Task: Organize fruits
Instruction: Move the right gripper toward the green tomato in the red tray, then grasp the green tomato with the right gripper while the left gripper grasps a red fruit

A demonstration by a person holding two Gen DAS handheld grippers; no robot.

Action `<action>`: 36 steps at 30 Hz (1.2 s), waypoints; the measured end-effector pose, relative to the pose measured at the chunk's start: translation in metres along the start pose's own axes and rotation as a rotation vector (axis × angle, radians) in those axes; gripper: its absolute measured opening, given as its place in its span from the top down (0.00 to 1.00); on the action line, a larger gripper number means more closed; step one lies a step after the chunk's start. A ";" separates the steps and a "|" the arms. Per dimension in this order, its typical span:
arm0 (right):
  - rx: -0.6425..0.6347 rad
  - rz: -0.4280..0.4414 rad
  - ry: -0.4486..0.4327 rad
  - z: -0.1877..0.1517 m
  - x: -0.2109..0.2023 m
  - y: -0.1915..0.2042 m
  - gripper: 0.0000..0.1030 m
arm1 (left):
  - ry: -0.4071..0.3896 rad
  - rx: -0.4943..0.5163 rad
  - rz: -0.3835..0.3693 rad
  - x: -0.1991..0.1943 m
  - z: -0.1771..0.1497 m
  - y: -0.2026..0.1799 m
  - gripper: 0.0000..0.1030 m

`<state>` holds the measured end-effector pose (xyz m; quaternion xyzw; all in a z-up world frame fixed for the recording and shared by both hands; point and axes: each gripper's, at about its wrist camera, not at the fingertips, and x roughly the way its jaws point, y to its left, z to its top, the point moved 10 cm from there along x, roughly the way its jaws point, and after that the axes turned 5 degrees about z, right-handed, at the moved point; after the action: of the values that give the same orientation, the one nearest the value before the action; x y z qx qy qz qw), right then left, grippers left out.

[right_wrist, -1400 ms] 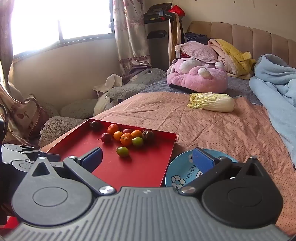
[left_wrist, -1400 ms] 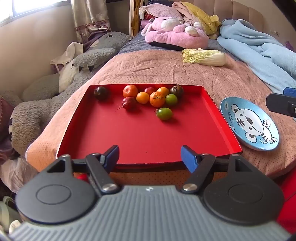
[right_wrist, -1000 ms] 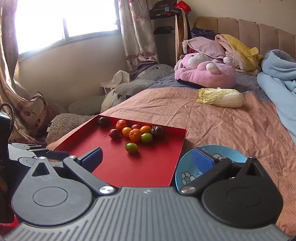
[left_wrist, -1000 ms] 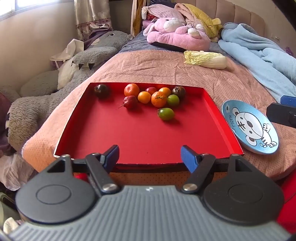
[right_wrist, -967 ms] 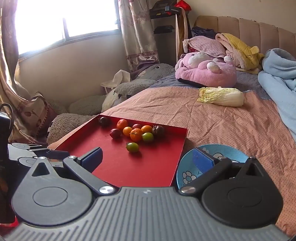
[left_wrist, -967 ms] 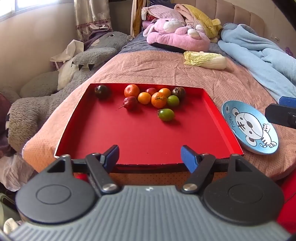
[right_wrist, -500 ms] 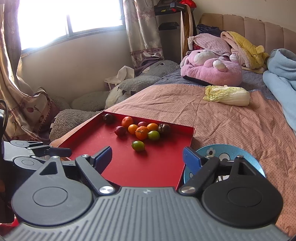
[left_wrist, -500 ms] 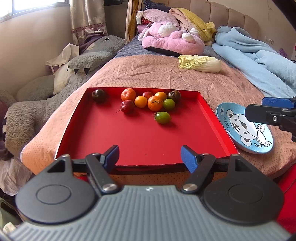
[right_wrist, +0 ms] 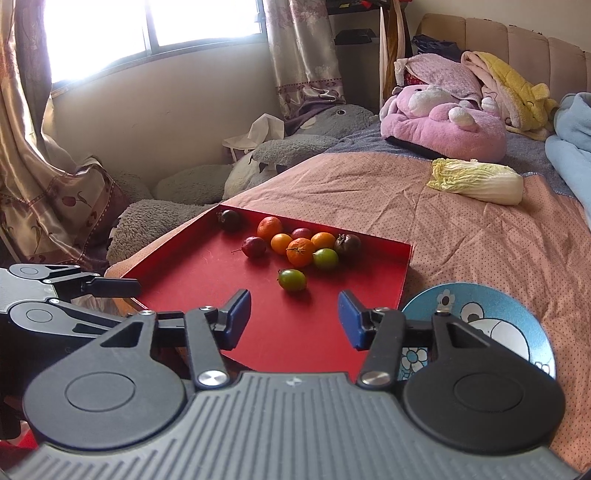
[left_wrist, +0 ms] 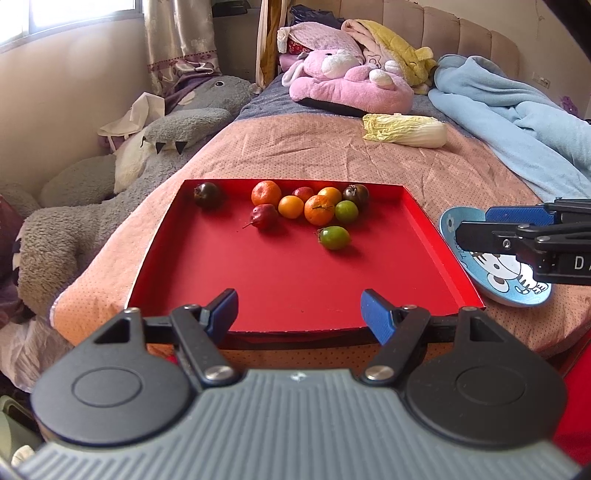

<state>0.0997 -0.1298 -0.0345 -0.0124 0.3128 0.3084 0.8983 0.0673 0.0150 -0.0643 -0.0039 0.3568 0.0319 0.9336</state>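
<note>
Bed [left_wrist: 314,155] in front of me, pink dotted cover. Red tray [left_wrist: 280,273] sits on it at the near edge; blue plate [left_wrist: 491,291] just right of the tray, cabbage [left_wrist: 404,130] well beyond it (pink plush [left_wrist: 347,86] further back).

The left wrist camera is looking from just behind the tray's [left_wrist: 295,273] near edge, low and close, facing straight up the bed [left_wrist: 314,147] toward the headboard [left_wrist: 461,40]. The right wrist camera is sitting near the tray's [right_wrist: 236,306] near right corner, looking diagonally across it toward the window [right_wrist: 155,26]. Both are sharing the tray, the plate [left_wrist: 480,266] [right_wrist: 498,317] beside it, and the cabbage [left_wrist: 404,130] [right_wrist: 476,181] beyond.
</note>
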 end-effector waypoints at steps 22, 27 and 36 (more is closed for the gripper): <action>-0.054 0.002 0.198 0.003 0.162 -0.009 0.43 | 0.031 0.001 0.019 0.025 -0.004 0.021 0.27; -0.060 -0.007 0.229 0.003 0.188 -0.012 0.43 | 0.032 0.002 0.033 0.035 0.003 0.030 0.27; -0.058 -0.003 0.256 -0.002 0.205 -0.018 0.64 | 0.026 -0.005 0.044 0.055 0.026 0.041 0.27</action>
<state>0.2346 -0.0333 -0.1563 -0.0782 0.4156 0.3121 0.8507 0.1228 0.0600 -0.0814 0.0011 0.3688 0.0536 0.9279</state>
